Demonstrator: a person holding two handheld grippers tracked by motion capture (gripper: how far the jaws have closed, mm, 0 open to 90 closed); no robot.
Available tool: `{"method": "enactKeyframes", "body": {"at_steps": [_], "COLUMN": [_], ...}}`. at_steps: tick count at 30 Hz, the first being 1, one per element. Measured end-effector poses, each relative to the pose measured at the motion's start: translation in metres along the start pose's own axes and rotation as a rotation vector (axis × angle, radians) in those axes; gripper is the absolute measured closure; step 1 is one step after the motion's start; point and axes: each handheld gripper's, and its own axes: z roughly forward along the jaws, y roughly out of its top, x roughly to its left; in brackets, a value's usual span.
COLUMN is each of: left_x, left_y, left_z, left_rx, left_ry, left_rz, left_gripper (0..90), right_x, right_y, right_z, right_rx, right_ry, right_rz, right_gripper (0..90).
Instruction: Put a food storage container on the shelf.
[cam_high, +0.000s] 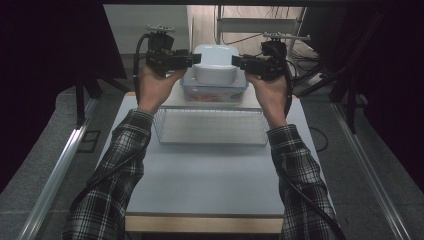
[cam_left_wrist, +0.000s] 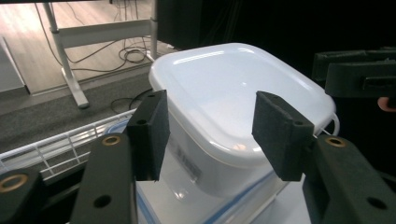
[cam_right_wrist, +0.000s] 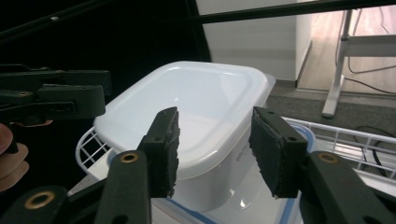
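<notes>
The white lidded tub (cam_high: 215, 64) was stacked on a clear blue-rimmed container (cam_high: 214, 91) behind the wire basket (cam_high: 211, 127). The left gripper (cam_high: 196, 59) and right gripper (cam_high: 236, 62) flanked it, jaws spread, nothing pinched. Both jaws would best be closed evenly beneath its lid rim.

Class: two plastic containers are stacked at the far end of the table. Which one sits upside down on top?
The opaque white container. It rests, base up, on the clear blue-trimmed container, which shows coloured contents.
</notes>
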Motion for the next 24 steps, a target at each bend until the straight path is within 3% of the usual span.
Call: {"method": "enactKeyframes", "body": {"at_steps": [3, 15, 24], "left_x": [-0.003, -0.008, -0.014], "left_y": [-0.002, -0.025, -0.042], "left_z": [-0.004, -0.017, -0.018], "left_rx": [0.011, 0.013, 0.038], "left_ry": [-0.021, -0.101, -0.121], "left_rz": [0.012, 0.060, 0.102], "left_gripper": [40.3, 25.8, 13.4], "right_x": [0.003, 0.000, 0.003], "right_y": [0.000, -0.016, -0.030], "right_z": [-0.005, -0.013, -0.017], "right_rx": [0.014, 0.038, 0.043], "right_ry": [0.019, 0.069, 0.091], "right_rz": [-0.031, -0.073, -0.109], "right_gripper": [46.4, 33.3, 23.1]}}
